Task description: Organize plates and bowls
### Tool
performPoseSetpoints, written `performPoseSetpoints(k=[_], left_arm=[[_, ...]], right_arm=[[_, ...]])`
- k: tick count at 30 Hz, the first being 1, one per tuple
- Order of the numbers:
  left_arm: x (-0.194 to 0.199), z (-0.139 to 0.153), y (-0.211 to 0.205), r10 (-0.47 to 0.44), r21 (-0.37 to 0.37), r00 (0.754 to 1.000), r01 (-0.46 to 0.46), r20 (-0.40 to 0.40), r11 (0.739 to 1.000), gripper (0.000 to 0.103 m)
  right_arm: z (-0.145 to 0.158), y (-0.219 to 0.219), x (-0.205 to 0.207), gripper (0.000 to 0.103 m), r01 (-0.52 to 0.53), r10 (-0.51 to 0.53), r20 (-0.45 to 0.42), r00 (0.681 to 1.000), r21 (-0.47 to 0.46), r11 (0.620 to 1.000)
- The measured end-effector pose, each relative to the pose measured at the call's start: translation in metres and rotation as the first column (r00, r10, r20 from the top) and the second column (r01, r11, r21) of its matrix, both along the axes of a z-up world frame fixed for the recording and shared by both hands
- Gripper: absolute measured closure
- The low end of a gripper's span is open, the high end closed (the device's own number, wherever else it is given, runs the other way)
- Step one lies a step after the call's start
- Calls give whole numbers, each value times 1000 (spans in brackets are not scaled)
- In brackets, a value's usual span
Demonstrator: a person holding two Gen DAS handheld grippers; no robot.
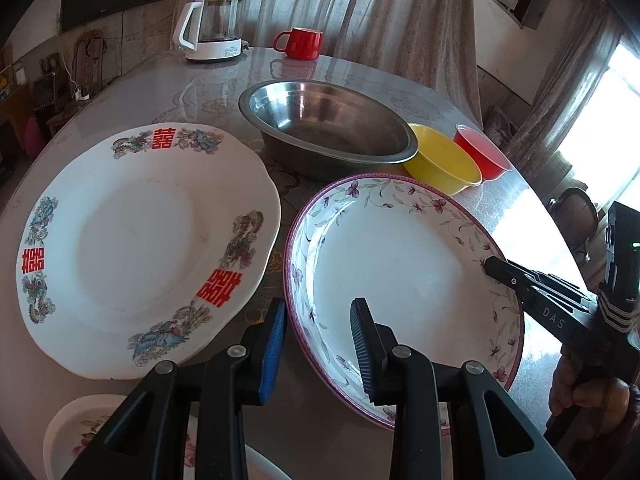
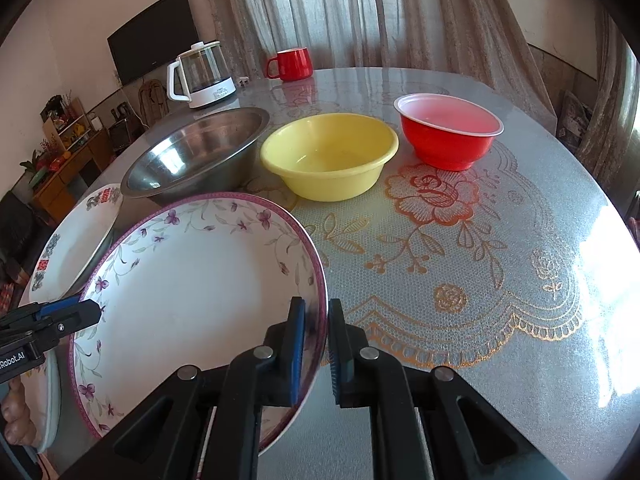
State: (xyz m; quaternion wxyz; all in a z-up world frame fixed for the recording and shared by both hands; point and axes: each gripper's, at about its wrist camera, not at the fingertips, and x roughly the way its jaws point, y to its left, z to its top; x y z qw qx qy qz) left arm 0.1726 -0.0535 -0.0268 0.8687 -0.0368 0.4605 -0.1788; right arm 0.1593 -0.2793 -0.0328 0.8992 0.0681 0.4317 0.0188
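A purple-rimmed floral plate (image 1: 400, 264) (image 2: 192, 292) is tilted above the table. My right gripper (image 2: 316, 344) is shut on its right rim; it also shows in the left wrist view (image 1: 494, 266). My left gripper (image 1: 320, 340) is open, its fingers straddling the plate's left rim without closing on it; its tip shows in the right wrist view (image 2: 86, 310). A white plate with red characters (image 1: 148, 240) (image 2: 76, 240) lies to the left. A steel bowl (image 1: 328, 124) (image 2: 200, 152), a yellow bowl (image 1: 444, 160) (image 2: 332, 152) and a red bowl (image 1: 482, 152) (image 2: 448, 132) stand in a row behind.
A smaller floral plate (image 1: 80, 436) lies at the near left edge of the table. A glass kettle (image 1: 214, 26) (image 2: 202, 76) and a red mug (image 1: 302, 42) (image 2: 292, 64) stand at the far side. The round table (image 2: 460, 280) has a patterned cover.
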Motion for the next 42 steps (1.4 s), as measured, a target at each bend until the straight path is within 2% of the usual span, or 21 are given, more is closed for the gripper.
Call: performPoseSetpoints(k=[4,13,19,25,34,42], left_arm=[[-5,0,-3,-9,37,1000,9,14,999,71],[-8,0,0,0,28,1000,-1,16,1000,71],[-13,1,-1,4,33,1000,-5,18,999,71],[-22,9,2,27,53,998,-30,63,998,68],[-46,26,15,60,68,987,-71,146,995,65],[-60,36,27,79,59,979,-92,190,994,63]], right_arm=[[2,5,-5,92,-35,34,-25,999,-47,998],[2,3,-13,92,-21,20,-41,999,-24,999],[3,8,-15,91,-19,17,-48,999,-43,999],[0,11,-17,84,-10,8,-61,998,-36,999],[1,17,-25,82,26,-30,-47,998,-74,997],[20,14,-37,77,82,-79,34,996,-91,992]])
